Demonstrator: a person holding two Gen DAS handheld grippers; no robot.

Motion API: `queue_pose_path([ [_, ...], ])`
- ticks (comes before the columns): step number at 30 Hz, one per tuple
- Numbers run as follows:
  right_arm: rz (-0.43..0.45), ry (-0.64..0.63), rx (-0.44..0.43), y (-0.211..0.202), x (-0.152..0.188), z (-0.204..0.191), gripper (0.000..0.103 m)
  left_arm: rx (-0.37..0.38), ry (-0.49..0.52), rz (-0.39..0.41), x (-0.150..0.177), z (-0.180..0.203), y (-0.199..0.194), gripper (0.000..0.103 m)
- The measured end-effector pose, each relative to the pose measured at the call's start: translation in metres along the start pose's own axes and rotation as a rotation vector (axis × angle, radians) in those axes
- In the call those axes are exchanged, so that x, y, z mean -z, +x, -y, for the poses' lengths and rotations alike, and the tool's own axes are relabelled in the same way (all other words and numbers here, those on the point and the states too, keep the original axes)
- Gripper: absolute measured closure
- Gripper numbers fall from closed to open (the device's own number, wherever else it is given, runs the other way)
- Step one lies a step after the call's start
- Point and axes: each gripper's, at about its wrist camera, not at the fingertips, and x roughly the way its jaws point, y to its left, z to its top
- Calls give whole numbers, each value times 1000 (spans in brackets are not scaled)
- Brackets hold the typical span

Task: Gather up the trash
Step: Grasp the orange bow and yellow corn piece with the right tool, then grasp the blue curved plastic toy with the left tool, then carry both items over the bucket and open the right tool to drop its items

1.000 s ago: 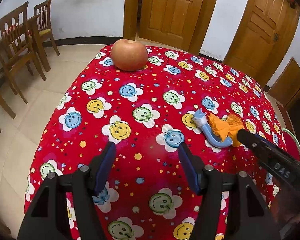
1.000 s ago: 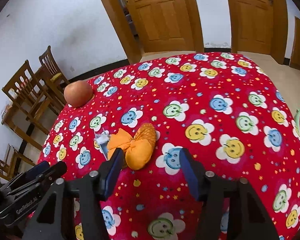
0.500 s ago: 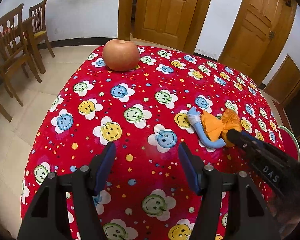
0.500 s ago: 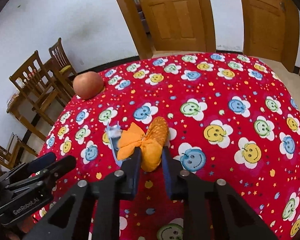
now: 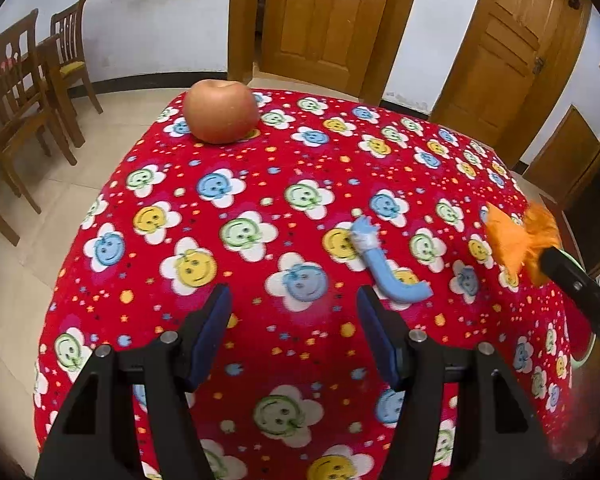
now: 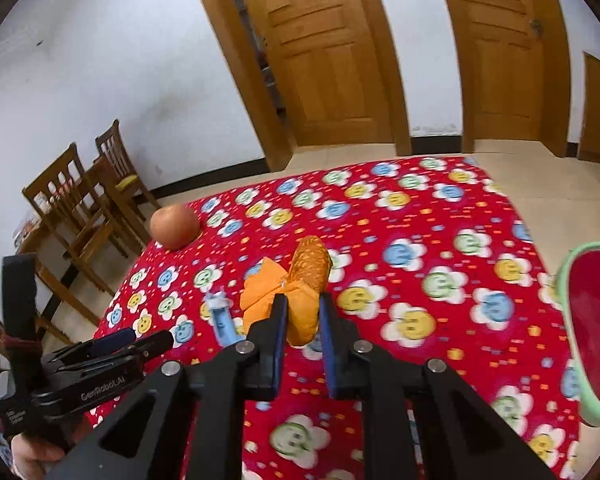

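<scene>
One crumpled orange wrapper (image 6: 300,296) sits pinched in the right gripper (image 6: 303,320), while the wide-open left gripper (image 5: 294,320) hovers just left of the bent blue tube (image 5: 384,268).

Readable text: one brand mark, on the left gripper

Seen from the right wrist view, the black body of the left gripper (image 6: 140,342) bears the white wording "GenRobot.AI" on its side, blurred but legible. Below and to the left of that mark, on the same body, sits a smaller white two-line print too small to read.
</scene>
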Motion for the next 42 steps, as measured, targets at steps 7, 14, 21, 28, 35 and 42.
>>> queue_pose_path([
  [7,37,42,28,-30,-1,37,86,49,18,-20,-8,34,10,39],
  [14,59,76,59,-57,6,75,86,75,32,-54,-12,61,28,44],
  [21,73,106,78,-76,11,101,86,57,-8,-72,-10,64,44,62],
  [28,81,138,83,-89,18,123,85,59,-11,-61,-6,65,41,63],
  [35,97,165,95,-101,21,137,85,106,16,-49,4,83,24,63],
  [42,126,186,122,-117,23,153,86,171,99,-2,5,122,-6,63],
])
